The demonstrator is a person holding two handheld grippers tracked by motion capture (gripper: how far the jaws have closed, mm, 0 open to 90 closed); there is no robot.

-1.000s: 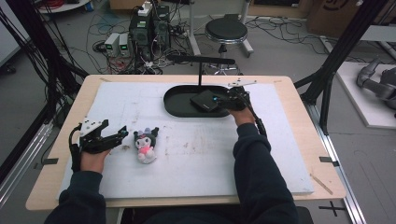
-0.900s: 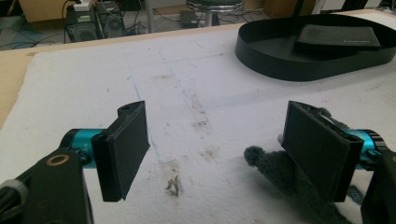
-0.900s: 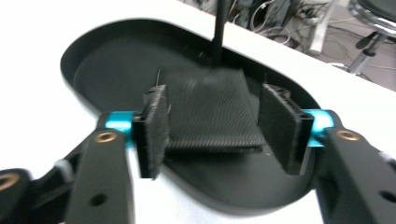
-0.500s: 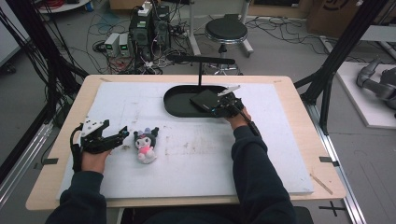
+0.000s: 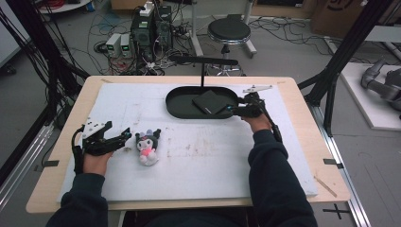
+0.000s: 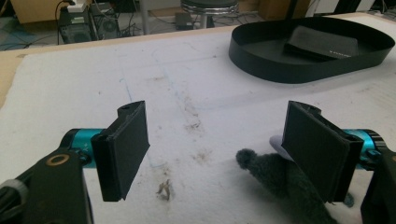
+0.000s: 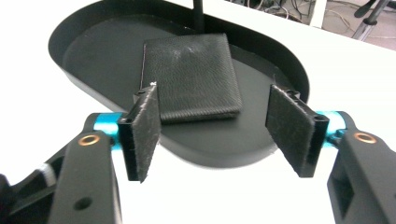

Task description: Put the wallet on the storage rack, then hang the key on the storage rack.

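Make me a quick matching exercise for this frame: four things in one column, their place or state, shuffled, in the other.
Things:
1. wallet
2. plush toy
3. right gripper
4. stool

Places or states:
A. on the floor beyond the table
B. lying flat inside the black tray
C. open, at the tray's near rim
D. on the white mat, by the left gripper

Pairs: 1-B, 2-D, 3-C, 4-A

Black wallet (image 7: pixel 194 77) in oval tray (image 7: pixel 289 70), jaws spread before it
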